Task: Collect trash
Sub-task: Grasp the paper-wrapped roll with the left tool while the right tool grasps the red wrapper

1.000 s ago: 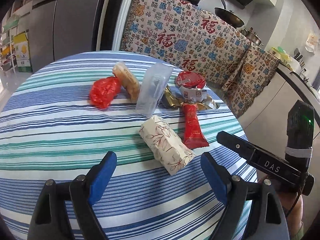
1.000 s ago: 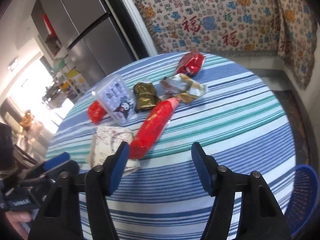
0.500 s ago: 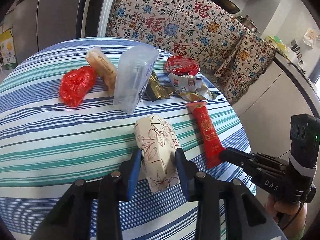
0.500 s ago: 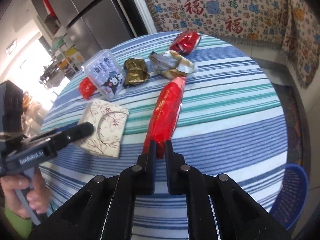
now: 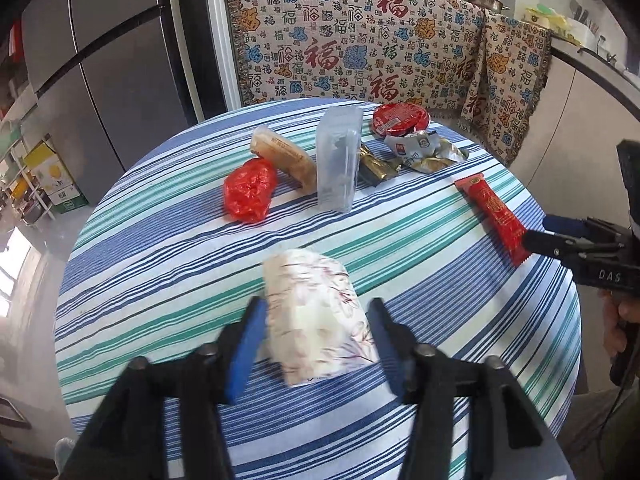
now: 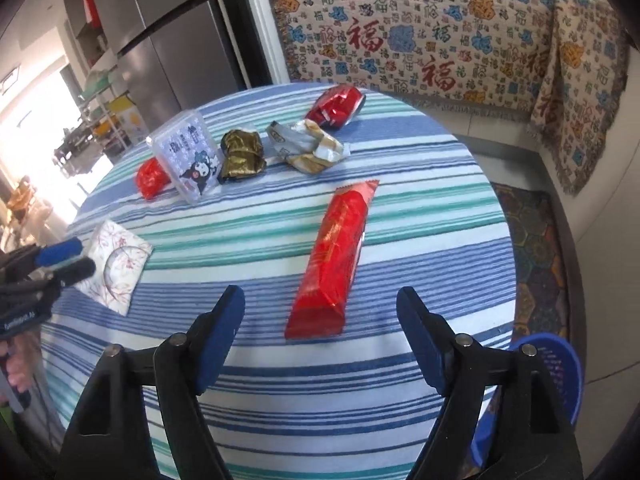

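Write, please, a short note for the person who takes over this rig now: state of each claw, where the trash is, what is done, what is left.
Left claw: opening, floral tissue pack between its fingers, on the table.
Right claw: opening, empty; long red wrapper lies just ahead.
Other trash at the striped table's far side.
Done: nothing seen in the blue basket beside the table.
Left: collect everything.
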`<state>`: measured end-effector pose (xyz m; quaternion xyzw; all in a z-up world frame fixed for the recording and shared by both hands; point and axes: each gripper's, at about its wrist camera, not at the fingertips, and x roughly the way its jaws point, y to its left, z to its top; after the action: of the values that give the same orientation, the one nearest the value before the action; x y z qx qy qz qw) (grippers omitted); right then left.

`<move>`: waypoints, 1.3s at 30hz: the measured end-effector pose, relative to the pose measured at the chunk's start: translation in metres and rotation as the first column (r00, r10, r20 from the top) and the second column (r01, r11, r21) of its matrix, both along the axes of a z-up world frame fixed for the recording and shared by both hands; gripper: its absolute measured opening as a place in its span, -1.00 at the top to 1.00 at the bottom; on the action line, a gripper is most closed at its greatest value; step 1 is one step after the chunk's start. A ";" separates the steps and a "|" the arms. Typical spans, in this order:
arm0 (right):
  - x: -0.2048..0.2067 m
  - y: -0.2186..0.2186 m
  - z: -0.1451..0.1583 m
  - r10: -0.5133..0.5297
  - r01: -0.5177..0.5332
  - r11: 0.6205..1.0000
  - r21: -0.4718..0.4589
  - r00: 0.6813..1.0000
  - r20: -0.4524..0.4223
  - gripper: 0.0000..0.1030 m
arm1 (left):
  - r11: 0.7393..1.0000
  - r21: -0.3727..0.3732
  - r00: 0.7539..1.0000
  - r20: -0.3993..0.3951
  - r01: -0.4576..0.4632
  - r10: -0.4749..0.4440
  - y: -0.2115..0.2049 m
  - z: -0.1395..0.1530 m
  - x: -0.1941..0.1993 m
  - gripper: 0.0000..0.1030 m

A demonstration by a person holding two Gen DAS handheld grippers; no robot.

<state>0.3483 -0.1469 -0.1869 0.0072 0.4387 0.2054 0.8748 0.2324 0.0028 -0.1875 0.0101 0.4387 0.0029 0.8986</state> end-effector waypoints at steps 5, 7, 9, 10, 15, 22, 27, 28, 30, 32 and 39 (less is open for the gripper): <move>0.011 0.013 -0.003 -0.002 0.002 0.999 -0.037 1.000 0.000 -0.56 | 0.999 0.041 1.000 0.015 -0.016 0.015 -0.010 -0.015 0.002 -0.57; 0.019 0.015 -0.009 -0.013 0.012 0.999 -0.053 1.000 -0.025 -0.56 | 0.997 0.067 0.999 0.012 -0.034 0.034 -0.011 -0.019 0.009 -0.57; 0.028 0.015 -0.016 -0.020 0.017 0.998 -0.063 0.998 -0.054 -0.56 | 0.996 0.058 0.998 0.018 -0.061 0.061 -0.007 -0.019 0.013 -0.57; 0.032 0.015 -0.019 -0.026 0.021 0.997 -0.068 0.997 -0.068 -0.56 | 0.996 0.054 0.998 0.015 -0.070 0.069 -0.003 -0.019 0.015 -0.57; 0.040 0.016 -0.027 -0.036 0.027 0.995 -0.091 0.995 -0.094 -0.54 | 0.998 0.005 0.998 -0.011 -0.066 0.066 0.016 -0.014 0.012 -0.57; 0.037 0.017 -0.025 -0.030 0.019 0.993 -0.119 0.996 -0.088 -0.54 | 0.997 -0.055 0.997 -0.050 -0.058 0.055 0.038 -0.024 0.008 -0.58; 0.038 0.013 -0.023 -0.034 0.023 0.993 -0.114 0.995 -0.093 -0.42 | 0.993 -0.107 0.997 -0.067 -0.043 0.036 0.036 -0.037 0.011 -0.56; 0.038 0.012 -0.022 -0.034 0.023 0.994 -0.107 0.995 -0.094 -0.39 | 0.993 -0.110 0.997 -0.061 -0.045 0.039 0.035 -0.036 0.010 -0.56; 0.037 0.010 -0.019 -0.031 0.023 0.996 -0.088 0.996 -0.089 -0.39 | 0.994 -0.099 0.998 -0.044 -0.045 0.041 0.033 -0.033 0.009 -0.56; 0.039 0.011 -0.020 -0.026 0.019 0.997 -0.078 0.996 -0.089 -0.38 | 0.996 -0.086 0.999 -0.039 -0.039 0.036 0.030 -0.033 0.011 -0.56; 0.039 0.001 -0.020 -0.058 0.054 0.998 -0.042 0.994 -0.095 0.68 | 0.997 -0.061 0.999 -0.010 -0.044 0.043 0.022 -0.033 0.012 -0.31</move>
<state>0.3870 -0.1459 -0.2067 0.0124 0.4839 0.1715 0.8581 0.2446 0.0246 -0.2208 -0.0270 0.4426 0.0089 0.8963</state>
